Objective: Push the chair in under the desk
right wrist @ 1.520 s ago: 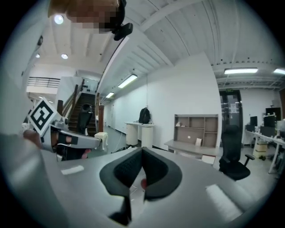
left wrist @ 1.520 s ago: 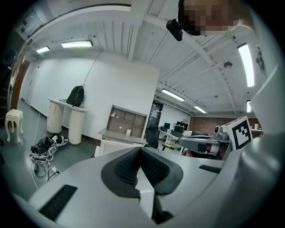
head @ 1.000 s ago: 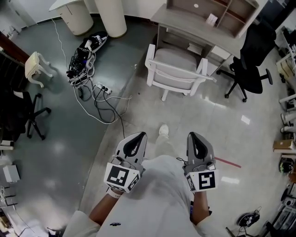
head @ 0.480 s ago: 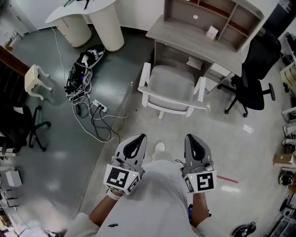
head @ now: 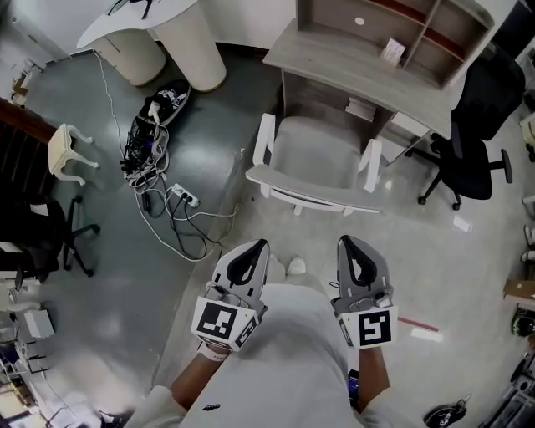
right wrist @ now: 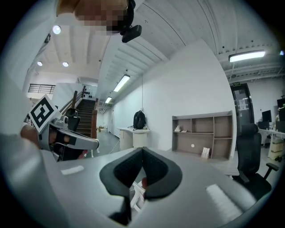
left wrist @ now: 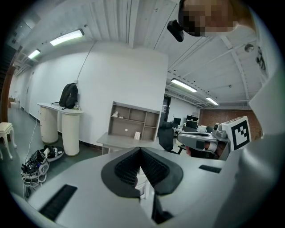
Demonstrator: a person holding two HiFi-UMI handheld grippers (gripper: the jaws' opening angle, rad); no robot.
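Chair (head: 313, 155), white-framed with a grey seat, is shown whole only in the head view. It stands on the floor (head: 251, 209) in front of the desk (head: 334, 63), with its back rail turned toward the person. Most of the seat lies clear of the desk top. The shelf unit (head: 393, 25) on the desk is seen from above in that view and from the front in both gripper views.

In each gripper view, only a sliver of white chair frame is visible below the jaw pads. The left gripper (head: 257, 246) and the right gripper (head: 349, 242) are held side by side and pointed at the chair back. Both pairs of jaws are closed, pad against pad, and nothing is held between them. Bare floor separates the jaw tips from the back rail, so no contact is made.

A black office chair (head: 472, 125) to the right of the desk and a cable tangle (head: 155, 125) to the left are given by the head view alone. A backpack (left wrist: 69, 95) on a white counter (left wrist: 58, 109) is shown clearly in the left gripper view. A staircase (right wrist: 82, 118) appears only in the right gripper view.
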